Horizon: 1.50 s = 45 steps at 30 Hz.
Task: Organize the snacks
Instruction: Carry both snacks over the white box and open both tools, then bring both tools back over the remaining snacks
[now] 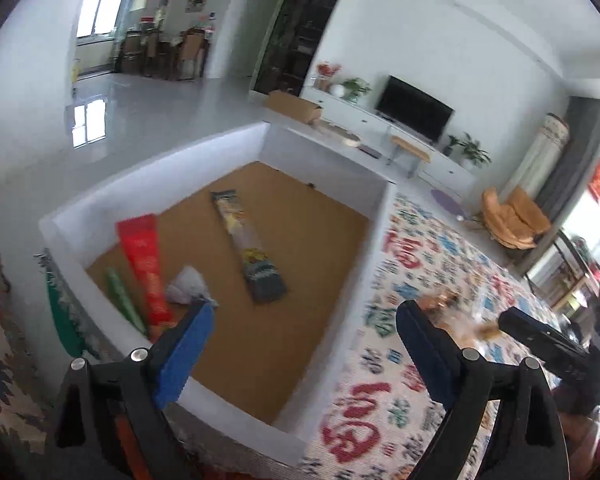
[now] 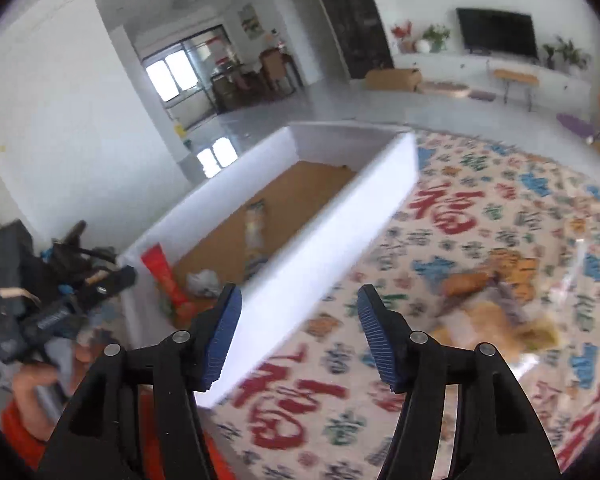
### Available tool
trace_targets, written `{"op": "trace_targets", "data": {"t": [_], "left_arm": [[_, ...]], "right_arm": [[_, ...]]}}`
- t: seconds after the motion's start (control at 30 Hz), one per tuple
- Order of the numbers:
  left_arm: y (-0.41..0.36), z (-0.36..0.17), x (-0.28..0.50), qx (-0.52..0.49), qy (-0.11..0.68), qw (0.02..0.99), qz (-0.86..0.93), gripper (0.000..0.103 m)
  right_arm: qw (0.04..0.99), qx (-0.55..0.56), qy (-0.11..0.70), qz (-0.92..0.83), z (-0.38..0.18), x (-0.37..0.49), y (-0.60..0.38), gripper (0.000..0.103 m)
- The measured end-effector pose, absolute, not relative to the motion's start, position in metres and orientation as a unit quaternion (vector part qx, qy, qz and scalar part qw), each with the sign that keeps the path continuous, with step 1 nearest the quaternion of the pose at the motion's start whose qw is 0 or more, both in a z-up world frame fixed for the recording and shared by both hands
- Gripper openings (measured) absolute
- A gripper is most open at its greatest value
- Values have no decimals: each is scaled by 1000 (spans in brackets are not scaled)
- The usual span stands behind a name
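A white box [image 1: 380,216] with a brown floor sits on the patterned tablecloth [image 1: 440,264]. In it lie a long dark snack packet [image 1: 248,248], a red packet [image 1: 144,268], a green stick packet [image 1: 122,298] and a small silvery wrapped snack [image 1: 186,286]. My left gripper [image 1: 304,350] is open and empty above the box's near corner. My right gripper [image 2: 298,334] is open and empty over the box's right wall [image 2: 320,256]. A blurred pile of orange and clear-wrapped snacks [image 2: 492,300] lies on the cloth to its right; it also shows in the left wrist view [image 1: 448,316].
The other gripper shows in the left wrist view [image 1: 548,344] at the right and in the right wrist view [image 2: 60,304] at the left, held by a hand. Beyond the table are a TV unit [image 1: 412,112], an orange chair [image 1: 512,220] and a cardboard box [image 1: 296,106].
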<state>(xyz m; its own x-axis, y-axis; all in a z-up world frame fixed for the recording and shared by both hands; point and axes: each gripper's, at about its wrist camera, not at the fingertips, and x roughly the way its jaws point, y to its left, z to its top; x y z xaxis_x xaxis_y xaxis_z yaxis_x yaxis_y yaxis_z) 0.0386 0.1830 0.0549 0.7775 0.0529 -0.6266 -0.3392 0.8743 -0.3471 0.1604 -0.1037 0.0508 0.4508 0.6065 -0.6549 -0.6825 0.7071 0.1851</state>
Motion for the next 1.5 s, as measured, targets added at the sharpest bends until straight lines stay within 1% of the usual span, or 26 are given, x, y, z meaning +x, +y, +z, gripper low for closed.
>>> {"op": "trace_targets", "data": {"t": [0.03,0.1,0.17,0.27,0.37,0.47,0.6,0.63,0.67,0.7,0.83,0.97,1.03,1.27,1.5], "left_arm": [[157,56,41,-216,318,920,73,98],[114,55,46,-193,325,925,23,101],[67,46,58,-166,350,921,-33,101],[12,15,78,-127,396,907,-70,101],[-16,-19,101,-94,429,897,-58,101],[-18,-41,112,-67,438,896,-26,101],[-6,-55,106,-47,428,902,11,101],[-4,-60,103,-45,429,902,15,101],[0,-66,101,-47,436,899,20,101],[3,-70,102,-53,444,894,21,101],[8,-72,106,-68,443,894,21,101],[13,-86,115,-83,470,878,22,101],[14,-86,115,-87,469,879,24,101],[2,-91,117,-43,482,874,36,102],[3,-91,117,-40,483,874,38,103]], "right_arm": [[867,-67,349,349,49,158,-128,66],[893,-80,340,285,39,150,-175,68],[910,-60,347,218,28,145,-228,70],[918,-46,378,114,-2,143,-287,70],[906,-38,418,55,-32,148,-326,70],[903,-49,426,32,-43,158,-341,70],[901,-77,424,40,-51,165,-339,70],[903,-81,420,43,-59,165,-338,71],[905,-87,414,40,-59,164,-335,74],[906,-92,412,39,-58,165,-333,74],[905,-87,415,39,-61,168,-336,77],[904,-71,419,44,-64,172,-341,78],[904,-75,419,39,-65,173,-340,79],[904,-73,419,37,-65,174,-342,81],[904,-73,419,37,-65,174,-342,81]]}}
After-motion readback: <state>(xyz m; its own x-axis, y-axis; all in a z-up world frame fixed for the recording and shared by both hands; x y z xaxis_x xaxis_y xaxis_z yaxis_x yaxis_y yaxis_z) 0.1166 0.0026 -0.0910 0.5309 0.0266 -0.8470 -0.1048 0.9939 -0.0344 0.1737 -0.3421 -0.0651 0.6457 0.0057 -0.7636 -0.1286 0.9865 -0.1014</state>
